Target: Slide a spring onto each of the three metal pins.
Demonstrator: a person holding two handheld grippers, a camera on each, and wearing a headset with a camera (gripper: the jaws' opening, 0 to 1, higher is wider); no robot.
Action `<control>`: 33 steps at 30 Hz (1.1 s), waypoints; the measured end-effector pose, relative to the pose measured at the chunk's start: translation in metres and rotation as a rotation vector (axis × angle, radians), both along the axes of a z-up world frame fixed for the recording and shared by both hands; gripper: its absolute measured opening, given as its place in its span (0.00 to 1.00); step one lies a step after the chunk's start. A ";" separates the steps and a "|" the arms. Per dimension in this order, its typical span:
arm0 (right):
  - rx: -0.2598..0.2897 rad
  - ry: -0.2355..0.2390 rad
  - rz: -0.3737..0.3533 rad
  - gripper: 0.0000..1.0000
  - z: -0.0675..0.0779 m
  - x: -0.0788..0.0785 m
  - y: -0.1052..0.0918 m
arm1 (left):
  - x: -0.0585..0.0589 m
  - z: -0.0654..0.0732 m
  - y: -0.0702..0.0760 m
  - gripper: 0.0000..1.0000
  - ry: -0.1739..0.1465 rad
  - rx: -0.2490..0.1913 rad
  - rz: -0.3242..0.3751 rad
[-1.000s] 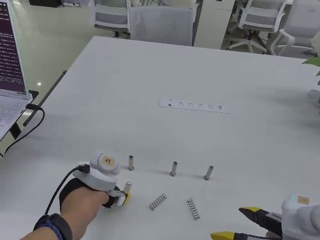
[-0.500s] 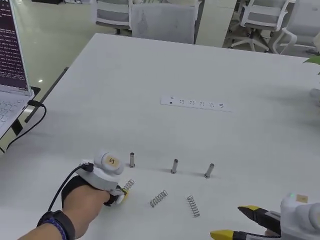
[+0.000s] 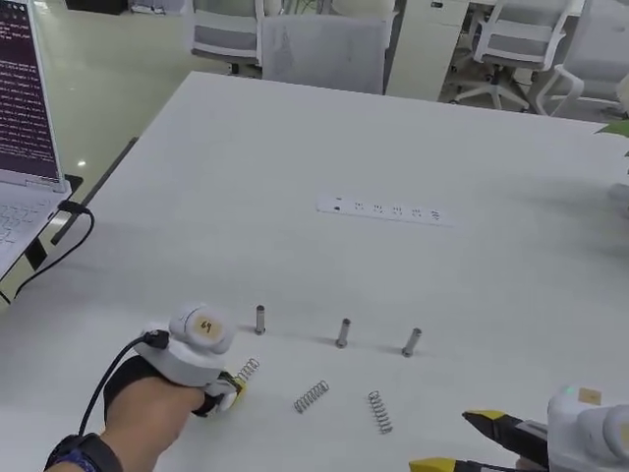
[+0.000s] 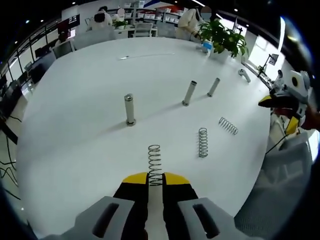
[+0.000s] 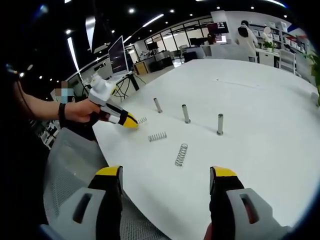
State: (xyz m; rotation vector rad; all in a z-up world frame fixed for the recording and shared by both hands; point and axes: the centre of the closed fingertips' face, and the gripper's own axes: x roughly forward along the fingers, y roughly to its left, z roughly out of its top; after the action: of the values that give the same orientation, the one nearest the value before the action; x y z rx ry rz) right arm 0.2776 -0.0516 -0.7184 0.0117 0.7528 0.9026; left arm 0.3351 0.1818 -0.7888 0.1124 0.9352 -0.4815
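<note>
The left gripper (image 4: 155, 178) pinches a spring (image 4: 155, 160), a pin (image 4: 129, 109) standing just ahead; the right gripper (image 5: 166, 175) is spread wide.

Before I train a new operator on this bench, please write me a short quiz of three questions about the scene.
1. How many springs lie loose on the table?
2. True or false: one pin already carries a spring.
3. The left gripper is: A. open B. shut on a spring C. shut on a pin

Key: 1 two; 2 false; 3 B
</note>
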 end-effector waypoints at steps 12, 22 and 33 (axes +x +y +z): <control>0.001 -0.002 0.059 0.68 0.000 -0.004 0.017 | -0.009 0.016 -0.007 0.02 -0.044 -0.035 -0.005; 0.033 -0.007 0.112 0.65 0.005 0.002 0.040 | -0.020 0.031 -0.021 0.02 -0.081 -0.061 -0.028; 0.102 -0.016 0.158 0.54 0.018 0.012 0.071 | -0.028 0.046 -0.038 0.02 -0.117 -0.080 -0.079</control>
State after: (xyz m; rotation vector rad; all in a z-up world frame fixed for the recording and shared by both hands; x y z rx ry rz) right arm 0.2892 0.0193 -0.7006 0.0356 0.6991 1.0902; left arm 0.3068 0.1439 -0.7426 0.1047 0.7978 -0.5790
